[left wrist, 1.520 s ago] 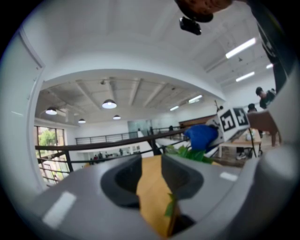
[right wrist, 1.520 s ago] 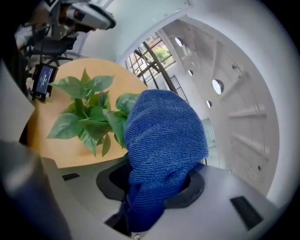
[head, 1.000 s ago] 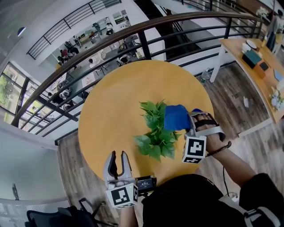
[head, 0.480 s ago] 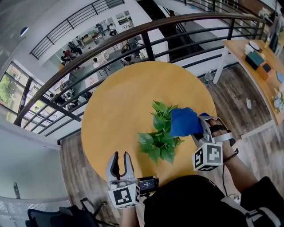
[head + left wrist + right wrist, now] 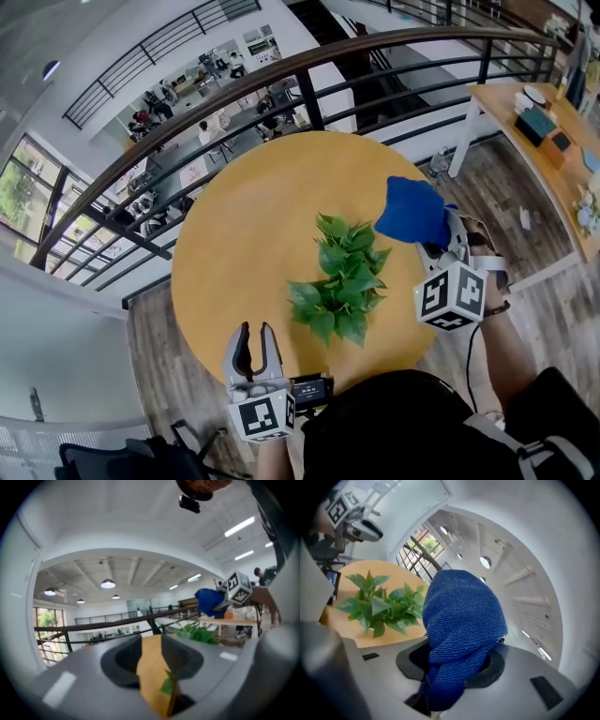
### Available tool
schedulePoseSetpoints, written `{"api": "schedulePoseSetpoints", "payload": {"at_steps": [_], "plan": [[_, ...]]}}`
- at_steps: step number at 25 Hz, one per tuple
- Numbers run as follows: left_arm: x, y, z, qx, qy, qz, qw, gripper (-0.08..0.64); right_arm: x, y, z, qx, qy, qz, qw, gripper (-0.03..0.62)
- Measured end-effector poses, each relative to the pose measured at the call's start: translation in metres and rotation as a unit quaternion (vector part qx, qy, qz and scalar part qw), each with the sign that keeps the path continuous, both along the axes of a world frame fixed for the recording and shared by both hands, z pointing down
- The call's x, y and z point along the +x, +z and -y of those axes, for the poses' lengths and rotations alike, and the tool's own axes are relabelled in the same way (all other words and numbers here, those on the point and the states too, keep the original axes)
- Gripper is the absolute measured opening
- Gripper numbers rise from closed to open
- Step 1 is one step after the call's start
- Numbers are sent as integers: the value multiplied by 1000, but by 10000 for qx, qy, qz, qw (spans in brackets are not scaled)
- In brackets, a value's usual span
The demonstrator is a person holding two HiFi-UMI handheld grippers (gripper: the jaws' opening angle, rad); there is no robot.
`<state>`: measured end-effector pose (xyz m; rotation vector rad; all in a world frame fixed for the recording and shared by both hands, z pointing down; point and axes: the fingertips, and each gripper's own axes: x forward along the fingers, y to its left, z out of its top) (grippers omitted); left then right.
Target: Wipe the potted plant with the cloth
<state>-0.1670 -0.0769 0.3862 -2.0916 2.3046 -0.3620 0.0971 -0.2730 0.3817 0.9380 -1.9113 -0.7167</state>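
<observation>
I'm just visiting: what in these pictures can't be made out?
Potted plant: its pot, head view, hidden under its own leaves.
Right gripper: its fingers, right gripper view, mostly wrapped in the blue cloth.
Things on the side table: head view, too small, cut off by the right edge.
People on the lower floor: head view, too small.

The left gripper (image 5: 251,339) sits low by the torso, pointing forward, its marker cube (image 5: 261,415) hiding the hand; its jaws stand a narrow gap apart, a small green leaf (image 5: 168,685) showing low in that gap. The right gripper (image 5: 436,246) is raised out to the right, tilted forward and leftward; its jaws are clamped on a bunched blue cloth (image 5: 464,620). The right hand (image 5: 476,251) grips it through black straps; the bare right forearm (image 5: 502,352) runs back toward the body.
</observation>
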Motion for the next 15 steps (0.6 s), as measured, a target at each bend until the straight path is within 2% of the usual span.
{"api": "schedulePoseSetpoints", "payload": {"at_steps": [2, 5, 8, 12, 15], "plan": [[0, -1, -1, 16, -20, 9, 10000, 126, 8, 25, 8, -20, 147, -528, 9985, 166], [-2, -1, -4, 22, -48, 3, 10000, 126, 9, 83, -1, -474, 34, -1083, 9930, 166], [-2, -3, -4, 8, -58, 10, 10000, 126, 12, 134, -14, -948, -17, -1403, 9856, 166], [-3, 1, -6, -34, -72, -10, 10000, 126, 23, 187, -29, -1572, 84, -1612, 9743, 166], [-3, 3, -5, -45, -73, -28, 10000, 126, 35, 219, -38, -2067, 200, -1834, 9609, 166]]}}
